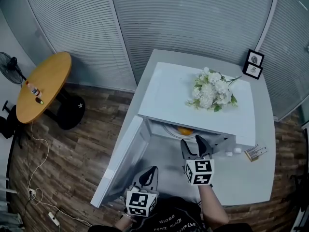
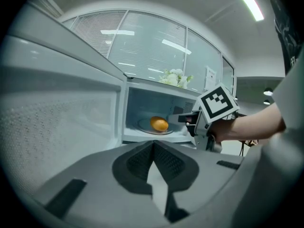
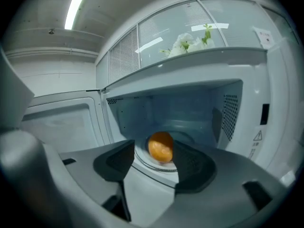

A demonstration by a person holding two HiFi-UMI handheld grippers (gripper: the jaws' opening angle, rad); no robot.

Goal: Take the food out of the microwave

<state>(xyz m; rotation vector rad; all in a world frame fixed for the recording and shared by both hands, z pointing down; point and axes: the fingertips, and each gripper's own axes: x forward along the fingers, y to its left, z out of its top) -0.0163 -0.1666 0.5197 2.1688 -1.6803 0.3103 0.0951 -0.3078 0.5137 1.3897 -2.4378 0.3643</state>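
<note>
Your right gripper (image 1: 193, 144) is at the mouth of the white box-shaped microwave (image 1: 164, 91). Its jaws stand apart with nothing gripped. The round orange piece of food (image 3: 161, 147) sits further in, on the clear glass turntable plate (image 3: 141, 161), and the right gripper view frames it between the two pads without contact.

The likeliest slip is the food itself. It looks smooth and rounded, so if you close off-centre or only on its near face, it may squirt backward or roll across the plate toward the rear wall.

Come in too low and a lower jaw edge could catch the plate rim, which would probably tilt or spin the plate (it looks like it only rests there). Come in too wide and a jaw could knock the cavity frame.

Your left gripper (image 1: 149, 174) hangs low in front of the cabinet, jaws closed and empty, near the open white microwave door (image 1: 120, 161). A bump there could swing the door against your right arm mid-reach.

A hard knock to the cabinet might also unsettle the white flower bouquet (image 1: 211, 91) lying on top.
</note>
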